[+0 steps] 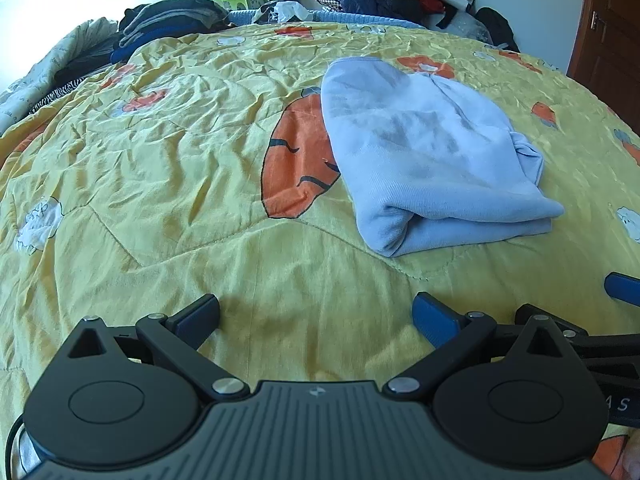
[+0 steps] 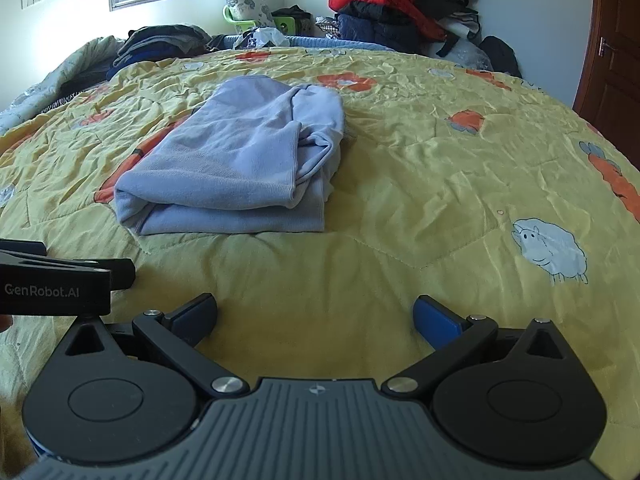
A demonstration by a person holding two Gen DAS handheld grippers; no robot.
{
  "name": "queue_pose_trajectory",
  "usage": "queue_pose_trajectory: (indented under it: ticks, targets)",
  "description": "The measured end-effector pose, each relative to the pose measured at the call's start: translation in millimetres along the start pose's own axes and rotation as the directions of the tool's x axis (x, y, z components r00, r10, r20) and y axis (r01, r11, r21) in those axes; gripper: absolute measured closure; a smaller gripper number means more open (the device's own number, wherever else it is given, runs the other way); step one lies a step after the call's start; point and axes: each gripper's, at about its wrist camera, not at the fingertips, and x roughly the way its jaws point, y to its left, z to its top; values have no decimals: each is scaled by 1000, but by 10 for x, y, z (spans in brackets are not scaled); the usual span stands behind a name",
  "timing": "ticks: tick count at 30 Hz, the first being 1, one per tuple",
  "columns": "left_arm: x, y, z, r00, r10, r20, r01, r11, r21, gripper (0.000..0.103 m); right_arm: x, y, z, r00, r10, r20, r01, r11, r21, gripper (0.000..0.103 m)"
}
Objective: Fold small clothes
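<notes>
A light blue garment [image 1: 424, 152] lies folded into a compact bundle on the yellow quilt [image 1: 160, 160]. It also shows in the right wrist view [image 2: 240, 156], left of centre. My left gripper [image 1: 316, 316] is open and empty, low over the quilt, short of the garment and to its left. My right gripper [image 2: 316, 316] is open and empty, short of the garment and to its right. The right gripper's fingers [image 1: 624, 288] show at the right edge of the left wrist view. The left gripper's body [image 2: 56, 280] shows at the left edge of the right wrist view.
The quilt [image 2: 440, 184] carries orange and sheep prints. Dark folded clothes [image 1: 168, 20] are stacked at the far left. A pile of red and dark jackets [image 2: 396, 4] stands at the far right corner. A green basket [image 2: 248, 20] and a wooden door [image 2: 612, 52] are behind.
</notes>
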Motion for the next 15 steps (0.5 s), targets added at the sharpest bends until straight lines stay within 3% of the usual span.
queue_pose_trajectory:
  ticks: [15]
  targets:
    - [-12, -3, -20, 1000, -3, 13, 3, 1000, 3, 0, 42, -60, 38, 1000, -4, 0, 4, 1000, 3, 1]
